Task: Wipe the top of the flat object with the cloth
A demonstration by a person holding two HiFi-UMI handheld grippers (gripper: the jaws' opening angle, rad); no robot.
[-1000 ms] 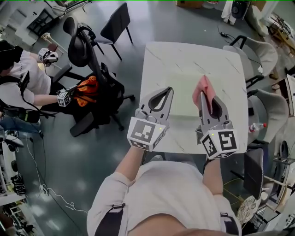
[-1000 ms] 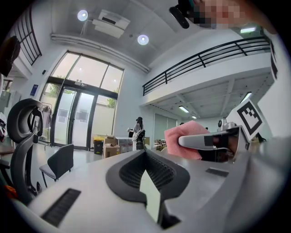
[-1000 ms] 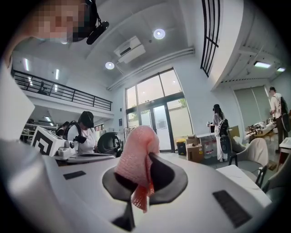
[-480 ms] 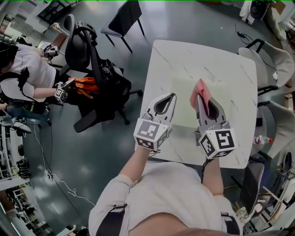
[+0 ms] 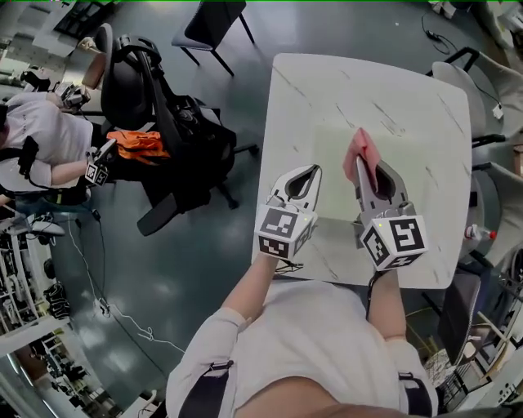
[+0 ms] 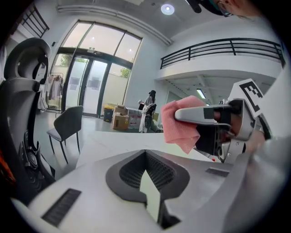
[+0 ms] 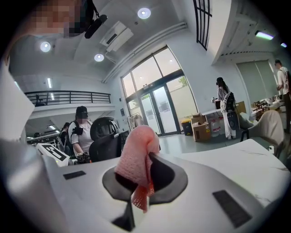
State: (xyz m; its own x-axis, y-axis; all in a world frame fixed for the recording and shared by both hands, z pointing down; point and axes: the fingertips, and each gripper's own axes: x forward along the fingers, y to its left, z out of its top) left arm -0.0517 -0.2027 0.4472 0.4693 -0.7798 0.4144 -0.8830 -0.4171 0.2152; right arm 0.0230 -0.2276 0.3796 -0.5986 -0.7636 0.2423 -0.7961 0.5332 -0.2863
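A white marble table (image 5: 327, 82) carries a pale green flat mat (image 5: 413, 163). My right gripper (image 5: 362, 169) hovers over the mat's near part, shut on a pink cloth (image 5: 358, 149) that sticks up from its tips. In the right gripper view the pink cloth (image 7: 135, 157) bunches between the jaws of my right gripper (image 7: 144, 160). My left gripper (image 5: 314, 171) sits to the left, over the table's near left edge, shut with nothing in it. In the left gripper view my left gripper (image 6: 145, 154) points at the right gripper (image 6: 213, 116) and the cloth (image 6: 179, 125).
A black office chair (image 5: 155, 98) with an orange item (image 5: 135, 145) stands left of the table, beside a seated person (image 5: 41, 155). A dark chair (image 5: 216, 16) stands beyond, and a grey one (image 5: 458, 77) at the right. A bottle (image 5: 474, 233) is at the right edge.
The head view has shifted, so the table sits further right and higher. Both grippers keep about the same places over the table's near part, the right still holding the cloth.
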